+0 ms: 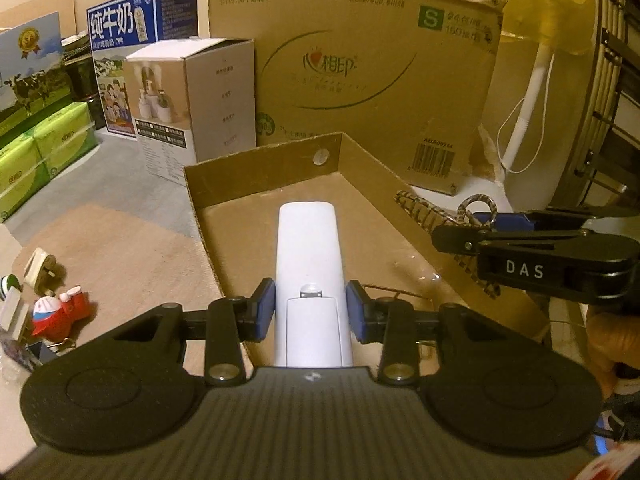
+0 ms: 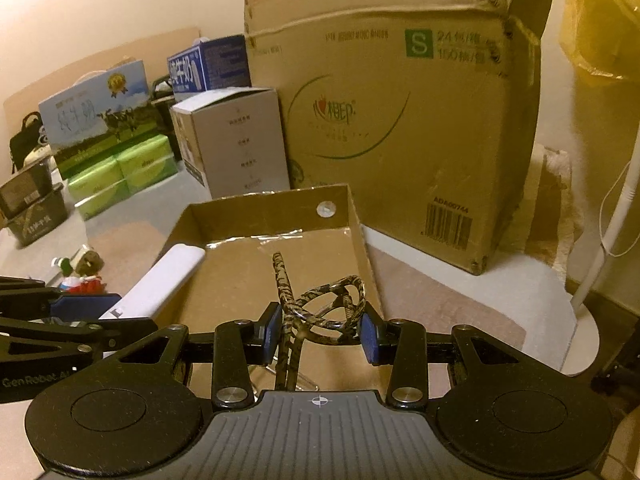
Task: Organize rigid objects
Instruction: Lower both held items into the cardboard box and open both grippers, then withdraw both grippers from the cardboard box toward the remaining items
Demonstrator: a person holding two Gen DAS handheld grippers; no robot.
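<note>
My left gripper (image 1: 311, 307) is shut on a white remote control (image 1: 310, 256) and holds it over the near edge of a shallow cardboard tray (image 1: 264, 160). The remote also shows in the right wrist view (image 2: 160, 280), reaching into the tray (image 2: 256, 208) from the left. My right gripper (image 2: 320, 330) holds folded tortoiseshell glasses (image 2: 320, 308) between its blue pads, above the tray's right side. In the left wrist view the right gripper (image 1: 486, 222) and the glasses (image 1: 440, 212) sit over the tray's right wall.
A large cardboard box (image 1: 360, 72) stands behind the tray, a grey product box (image 1: 200, 104) to its left, then milk cartons and green tissue packs (image 1: 44, 152). A red toy (image 1: 60, 312) and a plug (image 1: 40, 270) lie left of the tray. A white fan stand (image 1: 528, 100) is at right.
</note>
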